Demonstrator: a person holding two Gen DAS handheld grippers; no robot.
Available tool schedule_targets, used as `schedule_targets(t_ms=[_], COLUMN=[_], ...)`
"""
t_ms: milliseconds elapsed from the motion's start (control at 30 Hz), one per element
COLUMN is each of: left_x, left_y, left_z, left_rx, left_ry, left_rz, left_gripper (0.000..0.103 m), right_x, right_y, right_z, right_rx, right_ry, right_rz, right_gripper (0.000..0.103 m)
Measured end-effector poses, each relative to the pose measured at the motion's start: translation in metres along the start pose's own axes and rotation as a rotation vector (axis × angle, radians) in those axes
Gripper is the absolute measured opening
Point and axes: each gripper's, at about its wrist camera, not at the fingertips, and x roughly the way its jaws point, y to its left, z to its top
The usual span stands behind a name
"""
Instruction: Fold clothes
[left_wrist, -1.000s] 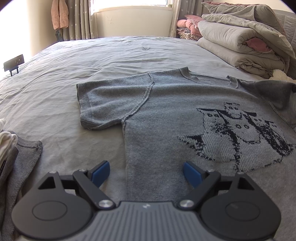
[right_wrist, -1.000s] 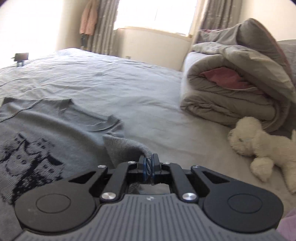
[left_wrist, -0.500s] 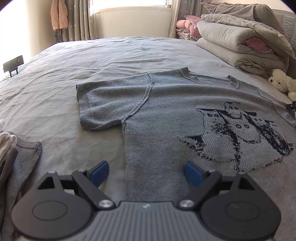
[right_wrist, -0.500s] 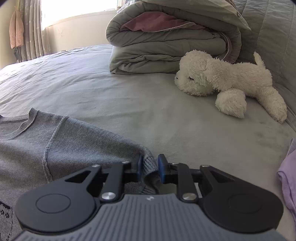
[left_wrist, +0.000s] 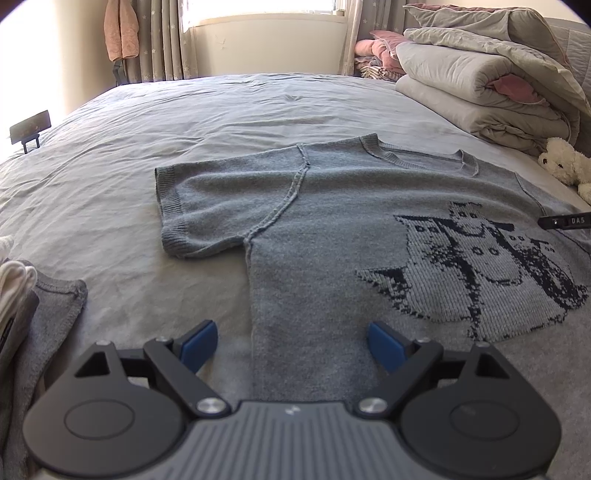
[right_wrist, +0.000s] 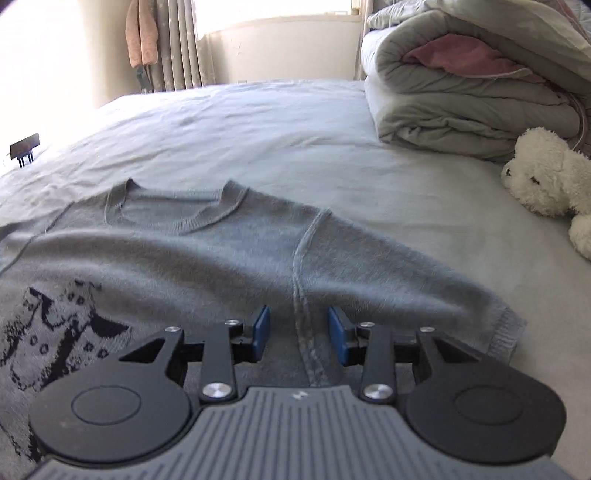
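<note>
**Sweater spread flat on the bed, both hand-held grippers empty**

Grey knit sweater (left_wrist: 332, 229) lying face up on the bed (left_wrist: 184, 122), patterned front showing, neckline toward the far window-side edge, hem toward the near edge. Long axis running away from both cameras, from near edge to far edge; sleeves stretched out to either side, across that axis.

Left hand-held gripper (left_wrist: 291, 345) hovering low over the sweater's left side seam near the hem, jaws spread wide, nothing between them. Left sleeve (left_wrist: 221, 214) ahead and slightly to the left, cuff pointing toward the bed's left edge.

Right hand-held gripper (right_wrist: 298, 334) directly over the right armhole seam, jaws partly apart and straddling that seam, holding nothing. Right sleeve (right_wrist: 424, 295) extending to its right toward the stuffed toy dog (right_wrist: 546, 181), cuff just beside the gripper's right finger; slight blur here.

Judged as the start of folding: garment laid out, no fold yet made. Likely next step a sleeve fold inward across the long axis. Right gripper nearer its sleeve, almost touching the cloth; left gripper needing a reach forward to its cuff. Folded duvet (right_wrist: 461, 81) at the far right corner and other clothes (left_wrist: 40, 314) at the near left edge, well apart from the fold path.
</note>
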Motion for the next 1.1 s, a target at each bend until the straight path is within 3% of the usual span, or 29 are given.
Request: schedule_targets(t_ms=[67, 167, 233, 433, 767, 1100], left_x=[-0.001, -0.002, -0.003, -0.010, -0.043, -0.093], left_y=[0.000, 0.001, 0.001, -0.005, -0.008, 0.002], left_z=[0.000, 0.001, 0.000, -0.007, -0.035, -0.078], left_rx=[-0.004, -0.013, -0.019, -0.019, 0.003, 0.048], left_ry=[0.004, 0.012, 0.016, 0.020, 0.038, 0.113], left_rz=[-0.003, -0.009, -0.010, -0.012, -0.047, -0.094], left_gripper=[0.090, 0.090, 0.090, 0.090, 0.090, 0.090], right_x=[-0.003, -0.018, -0.034, -0.069, -0.136, -0.203], right_y=[0.004, 0.000, 0.005, 0.037, 0.077, 0.095], right_z=[-0.002, 0.006, 0.003, -0.039, -0.098, -0.160], right_rx=[-0.022, 0.045, 0.056, 0.059, 0.106, 0.156], right_ry=[-0.001, 0.021, 0.005, 0.118, 0.128, 0.138], right_rz=[-0.032, -0.089, -0.077, -0.041, -0.055, -0.090], right_gripper=[0.037, 0.037, 0.037, 0.037, 0.040, 0.041])
